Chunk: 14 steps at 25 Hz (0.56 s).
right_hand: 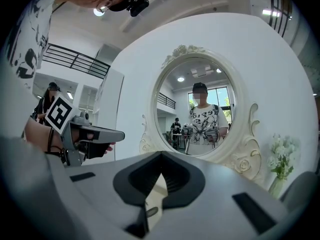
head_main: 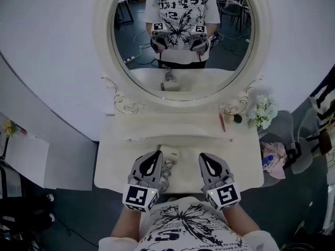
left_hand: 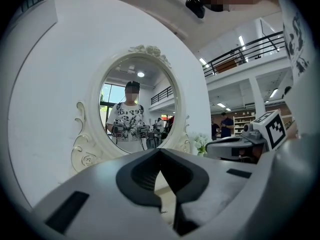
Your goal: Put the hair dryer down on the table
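Observation:
A cream hair dryer [head_main: 170, 153] lies on the white dressing table [head_main: 235, 163], near its front edge. Part of it is hidden behind my left gripper [head_main: 156, 155], which hovers just left of it with its jaws shut and nothing between them. My right gripper [head_main: 205, 157] hangs a short way to the right of the dryer, also shut and empty. In the left gripper view the left gripper [left_hand: 160, 151] has its tips meeting, and in the right gripper view the right gripper [right_hand: 161, 155] looks the same. Both point at the oval mirror [head_main: 180, 35].
A bunch of white flowers [head_main: 263, 111] stands at the table's back right, beside a thin reddish stick [head_main: 222, 122] and a small dark item [head_main: 237, 118]. To the right of the table a grey chair [head_main: 280, 135] holds a cloth and a bottle [head_main: 268, 161].

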Tool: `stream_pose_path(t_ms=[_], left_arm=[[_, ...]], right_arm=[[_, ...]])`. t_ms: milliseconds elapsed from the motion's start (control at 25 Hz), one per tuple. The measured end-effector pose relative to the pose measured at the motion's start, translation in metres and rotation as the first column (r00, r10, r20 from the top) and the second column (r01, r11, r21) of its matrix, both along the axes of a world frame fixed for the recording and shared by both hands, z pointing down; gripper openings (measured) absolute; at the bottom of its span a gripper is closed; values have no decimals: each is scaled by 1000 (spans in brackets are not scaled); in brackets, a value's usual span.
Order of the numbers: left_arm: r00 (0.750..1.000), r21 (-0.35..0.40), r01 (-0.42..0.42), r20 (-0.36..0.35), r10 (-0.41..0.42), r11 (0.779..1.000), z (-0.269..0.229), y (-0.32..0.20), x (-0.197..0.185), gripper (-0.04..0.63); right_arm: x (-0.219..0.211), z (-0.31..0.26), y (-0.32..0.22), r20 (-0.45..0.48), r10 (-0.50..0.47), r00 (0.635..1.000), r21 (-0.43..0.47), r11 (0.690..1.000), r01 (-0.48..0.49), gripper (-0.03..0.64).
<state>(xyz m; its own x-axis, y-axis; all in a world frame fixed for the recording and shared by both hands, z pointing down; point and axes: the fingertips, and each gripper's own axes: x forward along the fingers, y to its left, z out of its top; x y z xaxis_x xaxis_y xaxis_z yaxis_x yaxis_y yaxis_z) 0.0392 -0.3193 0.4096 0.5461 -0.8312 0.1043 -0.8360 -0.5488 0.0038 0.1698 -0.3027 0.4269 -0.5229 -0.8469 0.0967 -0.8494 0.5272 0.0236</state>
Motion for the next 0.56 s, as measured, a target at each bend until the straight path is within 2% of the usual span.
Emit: stream_pose_path(t_ms=[560], left_arm=[[1000,6,-7,-1,7,1000,-1,0,-1,20]], right_arm=[[-4,-1,0,-21,-16,1000,0,1000,16,18]])
